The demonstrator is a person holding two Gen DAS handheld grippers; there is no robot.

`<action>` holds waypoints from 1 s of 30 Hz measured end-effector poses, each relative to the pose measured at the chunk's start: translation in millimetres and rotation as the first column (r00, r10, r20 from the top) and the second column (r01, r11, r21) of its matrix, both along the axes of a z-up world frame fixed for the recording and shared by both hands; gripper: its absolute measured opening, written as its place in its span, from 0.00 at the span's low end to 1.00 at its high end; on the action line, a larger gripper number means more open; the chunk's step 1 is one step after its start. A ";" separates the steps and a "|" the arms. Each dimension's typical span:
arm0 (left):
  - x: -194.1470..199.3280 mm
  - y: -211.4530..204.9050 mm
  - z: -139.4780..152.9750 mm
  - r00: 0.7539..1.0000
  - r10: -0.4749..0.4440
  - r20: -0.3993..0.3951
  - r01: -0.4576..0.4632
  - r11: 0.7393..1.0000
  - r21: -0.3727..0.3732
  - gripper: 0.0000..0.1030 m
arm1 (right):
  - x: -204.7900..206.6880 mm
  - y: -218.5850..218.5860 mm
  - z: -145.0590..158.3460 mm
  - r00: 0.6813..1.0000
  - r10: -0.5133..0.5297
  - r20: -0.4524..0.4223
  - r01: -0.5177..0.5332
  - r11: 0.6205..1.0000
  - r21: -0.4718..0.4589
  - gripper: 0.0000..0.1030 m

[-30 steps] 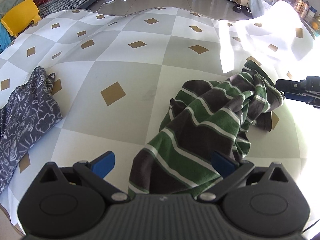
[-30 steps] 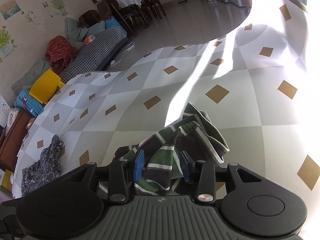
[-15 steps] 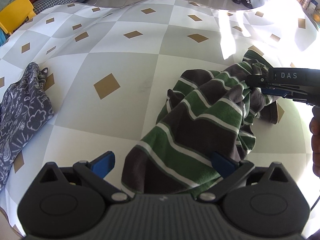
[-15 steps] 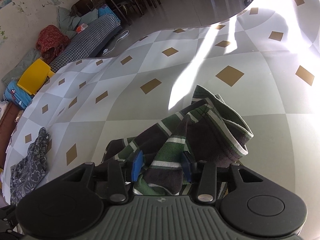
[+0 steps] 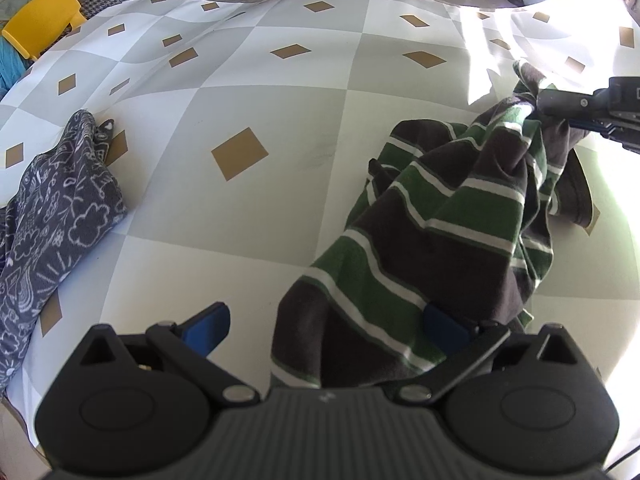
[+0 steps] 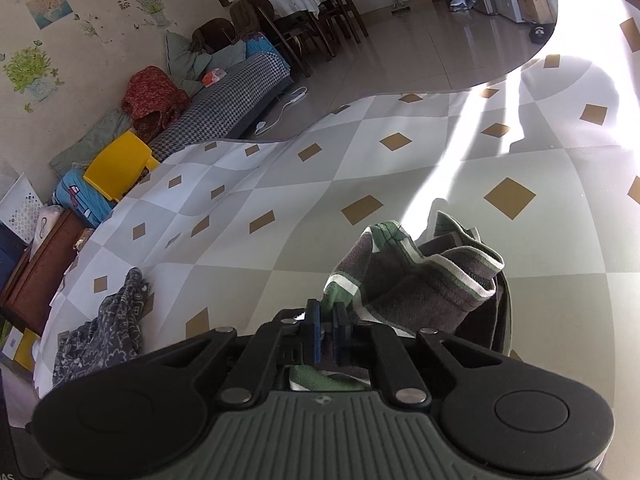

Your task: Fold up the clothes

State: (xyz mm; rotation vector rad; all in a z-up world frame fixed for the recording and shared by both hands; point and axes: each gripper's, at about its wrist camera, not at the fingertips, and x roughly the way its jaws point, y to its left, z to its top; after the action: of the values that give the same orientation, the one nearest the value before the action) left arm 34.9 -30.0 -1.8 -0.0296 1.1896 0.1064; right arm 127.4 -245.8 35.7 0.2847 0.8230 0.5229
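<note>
The striped shirt (image 5: 448,240) drapes over the left hand-held gripper (image 5: 324,322), hiding part of its right blue pad. The shirt's near end drops out of sight behind both gripper bodies. The grey patterned garment (image 5: 44,232) is cut off at the left wrist view's left edge. Sun glare washes out the bench (image 5: 600,264) on the right.

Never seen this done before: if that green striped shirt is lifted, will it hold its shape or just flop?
Probably flop: the striped shirt already sags in soft folds from the right gripper pinching it. It looks light, bunching easily. The knit seems grippy, so unlikely to slip.
</note>
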 end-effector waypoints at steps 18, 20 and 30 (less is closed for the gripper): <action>-11.2 15.5 6.7 0.999 0.037 0.022 -0.037 0.999 -0.010 1.00 | -42.6 12.0 42.1 0.968 0.226 0.106 -0.238 0.964 0.118 0.07; -11.4 14.3 4.5 0.999 0.036 0.013 -0.036 0.999 0.001 1.00 | -45.5 12.1 37.3 0.965 0.246 0.086 -0.253 0.964 0.087 0.07; -12.6 20.2 4.0 0.999 0.044 0.011 -0.044 0.999 0.007 1.00 | -60.4 12.7 13.5 0.943 0.331 -0.024 -0.332 0.941 -0.066 0.15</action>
State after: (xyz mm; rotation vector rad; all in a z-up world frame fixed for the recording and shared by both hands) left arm 22.2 -9.8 2.3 -0.0502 1.1783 0.1489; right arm 67.1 -233.1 49.1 0.0836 0.9051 0.8072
